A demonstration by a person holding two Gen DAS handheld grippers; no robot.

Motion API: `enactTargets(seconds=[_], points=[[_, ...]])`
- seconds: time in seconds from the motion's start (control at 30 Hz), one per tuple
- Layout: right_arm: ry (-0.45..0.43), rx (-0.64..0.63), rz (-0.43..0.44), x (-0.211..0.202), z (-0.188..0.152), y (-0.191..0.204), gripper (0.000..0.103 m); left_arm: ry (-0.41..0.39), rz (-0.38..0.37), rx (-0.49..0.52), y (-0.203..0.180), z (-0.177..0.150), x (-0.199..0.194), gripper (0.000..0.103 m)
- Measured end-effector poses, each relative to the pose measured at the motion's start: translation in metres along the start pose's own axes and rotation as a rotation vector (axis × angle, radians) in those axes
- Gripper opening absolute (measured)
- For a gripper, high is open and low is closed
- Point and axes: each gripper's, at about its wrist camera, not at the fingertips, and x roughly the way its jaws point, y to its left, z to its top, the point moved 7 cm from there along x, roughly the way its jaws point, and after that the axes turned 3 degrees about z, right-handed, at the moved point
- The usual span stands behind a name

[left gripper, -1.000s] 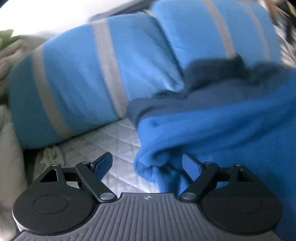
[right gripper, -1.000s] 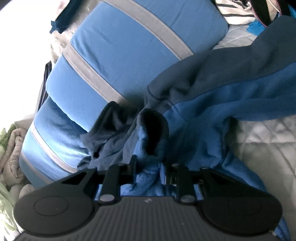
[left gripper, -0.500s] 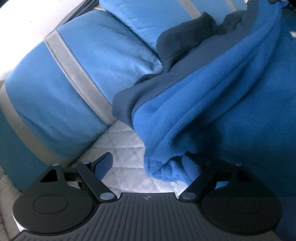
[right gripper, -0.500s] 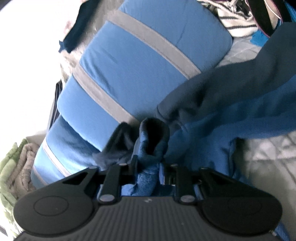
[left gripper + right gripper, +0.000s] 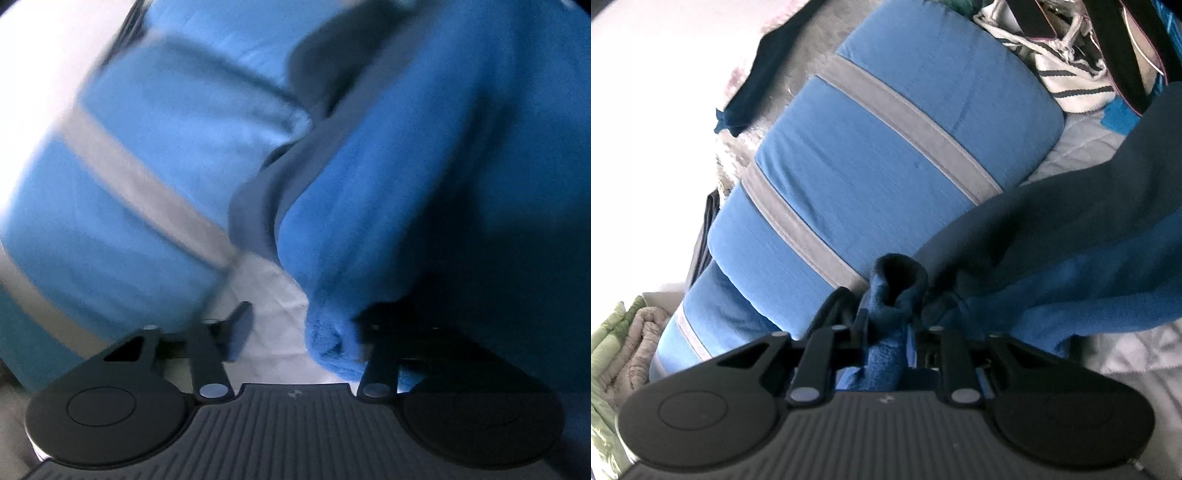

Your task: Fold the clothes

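A: What does the left wrist view show?
B: A blurred frame. The left gripper (image 5: 299, 328) is closing, its jaws still apart, with the hem of a blue fleece garment (image 5: 424, 177) between them. The fleece lies just right of a blue pillow with grey stripes (image 5: 147, 155).

A: And the right wrist view?
B: The right gripper (image 5: 888, 332) is narrow and tightening, pinching a bunched fold of the fleece garment (image 5: 1071, 273), which drapes right of the pillow (image 5: 871, 158) onto a pale quilted cover (image 5: 1137, 354).
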Motion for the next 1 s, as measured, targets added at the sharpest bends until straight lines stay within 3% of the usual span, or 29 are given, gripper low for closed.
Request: enactTargets(seconds=[0.1, 0.17, 0.3, 0.43, 0.53, 0.57, 0.6, 0.7, 0.77, 0.9, 1.0], points=[[0.018, 0.019, -0.044, -0.009, -0.009, -0.005, 0.018, -0.062, 0.095, 0.281, -0.028, -0.01, -0.007, 0.019], [0.057, 0.082, -0.079, -0.015, -0.021, -0.016, 0.018, -0.076, 0.12, 0.376, -0.04, -0.016, -0.007, 0.014], [0.144, 0.168, -0.157, -0.027, -0.047, -0.039, 0.018, -0.075, 0.098, 0.353, -0.043, -0.019, -0.005, 0.01], [0.216, 0.238, -0.183, -0.033, -0.063, -0.057, 0.019, -0.089, 0.079, 0.372, -0.041, -0.022, -0.004, 0.009], [0.254, 0.202, -0.179, -0.042, -0.062, -0.054, 0.029, -0.101, 0.092, 0.416, -0.042, -0.024, -0.011, 0.009], [0.257, 0.158, -0.177, -0.047, -0.06, -0.048, 0.04, -0.104, 0.099, 0.423, -0.042, -0.025, -0.012, 0.009], [0.26, 0.115, -0.175, -0.051, -0.057, -0.043, 0.058, -0.105, 0.101, 0.423, -0.042, -0.025, -0.013, 0.009], [0.283, -0.159, -0.158, -0.066, -0.051, -0.01, 0.081, -0.101, 0.101, 0.406, -0.04, -0.026, -0.012, 0.01], [0.311, -0.455, -0.17, -0.07, -0.054, 0.014, 0.087, -0.094, 0.099, 0.406, -0.04, -0.027, -0.01, 0.01], [0.384, -1.073, -0.185, -0.068, -0.078, 0.042, 0.086, -0.077, 0.094, 0.403, -0.041, -0.027, -0.005, 0.01], [0.433, -1.417, -0.133, -0.063, -0.1, 0.047, 0.083, -0.077, 0.094, 0.4, -0.039, -0.027, -0.005, 0.01]])
